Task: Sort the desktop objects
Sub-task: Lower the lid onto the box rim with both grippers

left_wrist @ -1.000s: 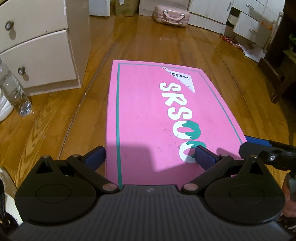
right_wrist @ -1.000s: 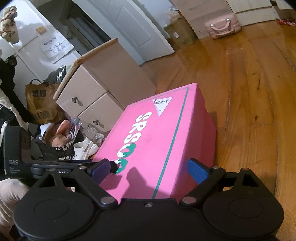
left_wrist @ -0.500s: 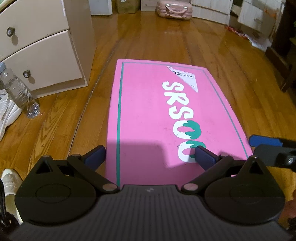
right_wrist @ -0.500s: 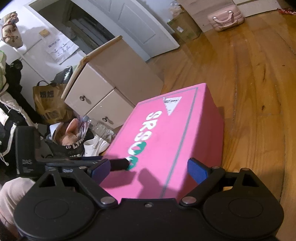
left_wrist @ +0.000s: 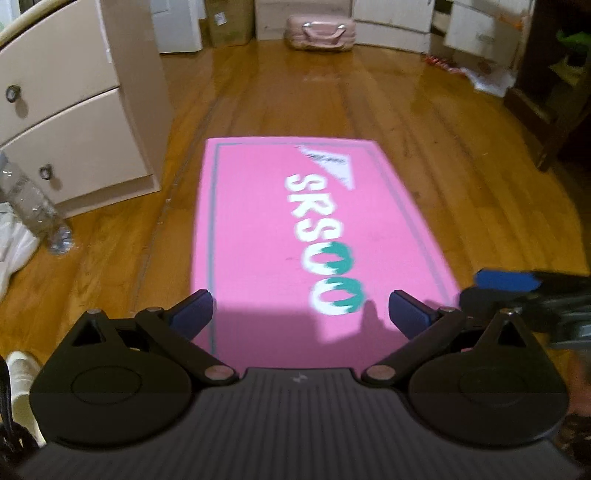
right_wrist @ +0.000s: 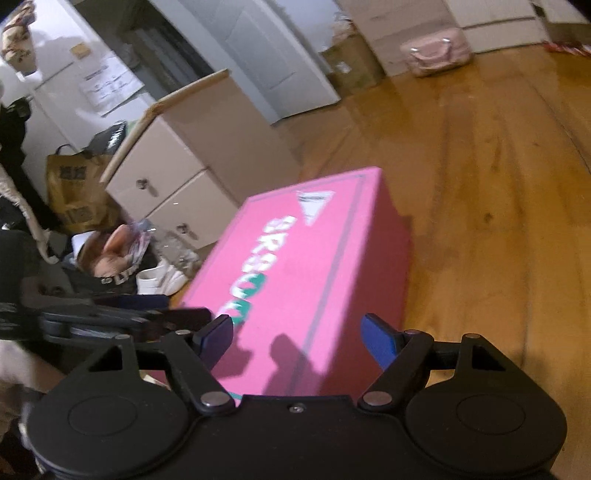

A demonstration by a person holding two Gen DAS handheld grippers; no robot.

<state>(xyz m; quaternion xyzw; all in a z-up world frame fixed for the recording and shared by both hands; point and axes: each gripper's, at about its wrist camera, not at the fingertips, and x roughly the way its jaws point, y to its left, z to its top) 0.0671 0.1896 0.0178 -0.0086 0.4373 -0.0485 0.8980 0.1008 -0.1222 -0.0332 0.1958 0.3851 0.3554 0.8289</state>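
Left wrist view: pink box (left_wrist: 295, 229) flat on floor (left_wrist: 443, 129) beside drawers (left_wrist: 74, 122); left tool (left_wrist: 301, 310) spread wide above near end. Right tool (right_wrist: 297, 338) just narrowing, gripping nothing.

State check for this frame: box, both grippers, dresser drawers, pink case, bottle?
Pink box: lid on, flat on floor.
Left gripper: open, empty.
Right gripper: open, jaws just narrowing, empty.
Dresser drawers: shut.
Pink case: closed.
Plastic bottle: lying tilted.
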